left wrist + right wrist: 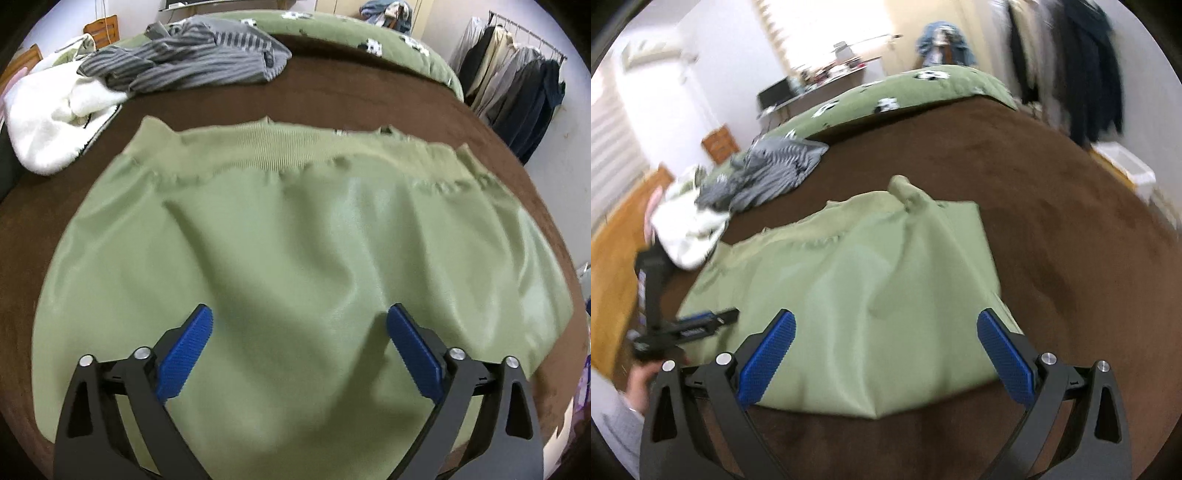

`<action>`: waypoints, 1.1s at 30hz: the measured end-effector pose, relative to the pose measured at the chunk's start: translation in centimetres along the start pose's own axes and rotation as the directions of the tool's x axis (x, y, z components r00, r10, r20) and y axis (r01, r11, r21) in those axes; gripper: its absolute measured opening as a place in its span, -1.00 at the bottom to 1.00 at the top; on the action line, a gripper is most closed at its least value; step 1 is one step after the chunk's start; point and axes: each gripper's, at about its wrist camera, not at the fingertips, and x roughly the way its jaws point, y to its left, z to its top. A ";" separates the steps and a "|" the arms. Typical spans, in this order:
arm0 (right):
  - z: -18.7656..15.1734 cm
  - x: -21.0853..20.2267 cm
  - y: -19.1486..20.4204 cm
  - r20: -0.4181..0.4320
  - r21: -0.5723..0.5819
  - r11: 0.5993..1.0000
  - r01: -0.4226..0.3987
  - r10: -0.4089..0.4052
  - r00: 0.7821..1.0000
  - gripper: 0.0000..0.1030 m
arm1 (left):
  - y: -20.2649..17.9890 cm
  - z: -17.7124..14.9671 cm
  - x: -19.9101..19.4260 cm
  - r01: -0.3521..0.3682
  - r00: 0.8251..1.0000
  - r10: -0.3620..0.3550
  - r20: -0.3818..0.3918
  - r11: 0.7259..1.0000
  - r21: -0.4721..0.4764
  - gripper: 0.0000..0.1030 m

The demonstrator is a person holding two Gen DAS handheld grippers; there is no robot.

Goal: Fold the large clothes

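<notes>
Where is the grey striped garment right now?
The grey striped garment lies crumpled at the far left of the brown blanket, beside the white garment, beyond the green garment.

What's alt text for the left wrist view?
A light green garment lies spread flat on a brown blanket, its ribbed hem on the far side, with the open left claw above its near part, holding nothing. A striped grey garment and a white one are heaped at far left; dark clothes hang on a rack at right.
</notes>
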 end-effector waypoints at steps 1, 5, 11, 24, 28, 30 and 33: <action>-0.4 -0.2 -0.8 -0.003 0.035 0.999 -0.014 0.014 1.000 0.89 | 0.1 -0.2 0.4 -0.002 1.000 0.002 -0.002 1.000 -0.005 0.89; -2.5 0.4 -3.6 -0.035 0.207 0.973 -0.104 0.114 0.993 0.89 | 0.5 -1.0 1.3 0.015 1.000 -0.015 0.009 1.000 -0.024 0.89; -3.9 1.7 -4.6 -0.042 0.316 0.939 -0.134 0.155 0.987 0.89 | 0.3 -1.6 1.6 -0.005 0.999 0.006 0.033 1.000 -0.019 0.89; -1.4 7.4 -6.7 -0.025 0.460 0.883 -0.094 0.119 0.993 0.12 | 0.2 -2.0 1.8 -0.004 0.999 0.005 0.050 1.000 -0.014 0.90; -1.2 6.9 -7.2 0.005 0.467 0.870 -0.159 0.177 0.984 -0.52 | 0.1 -2.1 1.8 -0.014 0.998 0.014 0.060 1.000 -0.009 0.90; -1.0 6.3 -6.7 0.016 0.437 0.882 -0.176 0.188 0.982 -0.63 | 0.1 -2.2 1.8 -0.016 0.998 0.017 0.064 1.000 -0.008 0.90; -0.1 5.0 -4.5 0.040 0.357 0.916 -0.183 0.181 0.983 -0.70 | -0.1 -2.3 1.8 -0.024 0.997 0.024 0.066 1.000 -0.003 0.90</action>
